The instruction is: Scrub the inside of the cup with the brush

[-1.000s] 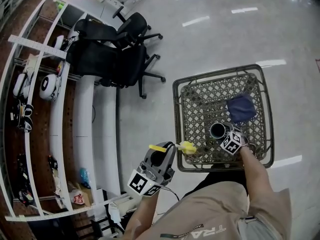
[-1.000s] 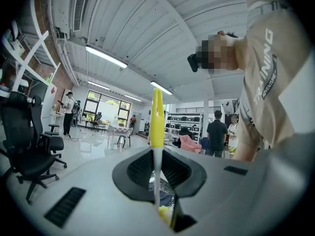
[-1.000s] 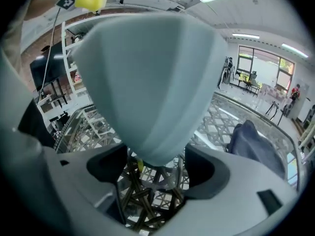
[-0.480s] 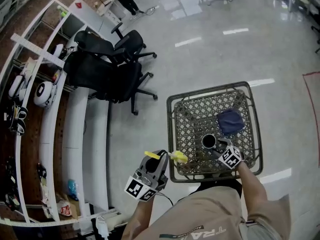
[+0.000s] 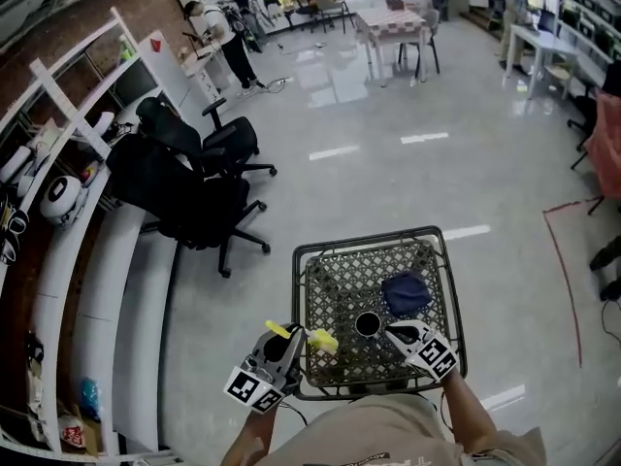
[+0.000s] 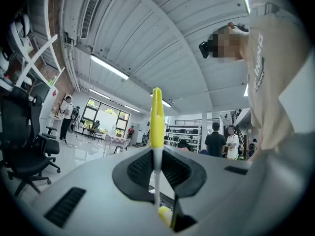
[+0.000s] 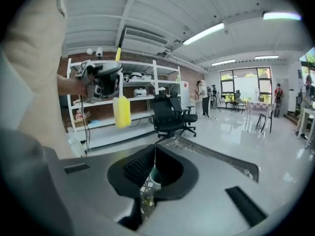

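White jaws on my right gripper [image 7: 154, 162] just closed, pressed together on the cup [image 5: 368, 324] rim wall. Left gripper [image 6: 156, 161] is clamped on the yellow brush [image 6: 157, 119] shaft. Cup is over the lattice table [image 5: 335, 294], near the blue cloth [image 5: 406, 292]; can't tell if it's lifted. Mouth up, long axis vertical. Looks light, rigid, slick, so the rim pinch may pivot. Brush is steep, head low, cup side.

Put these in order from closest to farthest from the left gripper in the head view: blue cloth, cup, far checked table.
From the left gripper:
1. Cup, just to its right.
2. Blue cloth, farther right, beyond the cup.
3. Checked table, far across the room.
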Tool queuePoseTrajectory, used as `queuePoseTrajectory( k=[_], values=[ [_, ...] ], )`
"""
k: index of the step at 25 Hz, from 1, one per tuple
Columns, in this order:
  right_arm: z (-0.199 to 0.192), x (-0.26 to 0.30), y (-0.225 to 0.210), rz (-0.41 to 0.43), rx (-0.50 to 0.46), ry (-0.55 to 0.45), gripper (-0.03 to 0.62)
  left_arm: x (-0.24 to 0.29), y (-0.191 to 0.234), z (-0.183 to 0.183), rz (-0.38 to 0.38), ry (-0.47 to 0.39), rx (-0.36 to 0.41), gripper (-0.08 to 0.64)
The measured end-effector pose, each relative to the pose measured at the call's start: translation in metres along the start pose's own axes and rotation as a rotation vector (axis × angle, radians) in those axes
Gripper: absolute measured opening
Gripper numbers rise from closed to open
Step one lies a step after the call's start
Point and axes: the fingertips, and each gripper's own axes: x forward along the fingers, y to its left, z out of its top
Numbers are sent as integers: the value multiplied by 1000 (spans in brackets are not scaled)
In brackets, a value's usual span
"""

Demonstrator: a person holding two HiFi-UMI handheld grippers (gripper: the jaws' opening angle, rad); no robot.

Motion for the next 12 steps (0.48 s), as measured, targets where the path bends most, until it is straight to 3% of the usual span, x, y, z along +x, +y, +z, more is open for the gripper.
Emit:
queuePoseTrajectory(
  k=[6, 12],
  values=[
    [89, -30, 0, 61, -37, -132, 17, 25, -8, 6, -38, -53, -5, 43],
    [140, -42, 12, 92, -152, -196, 17, 34, -4, -5, -39, -15, -2, 43]
  ],
)
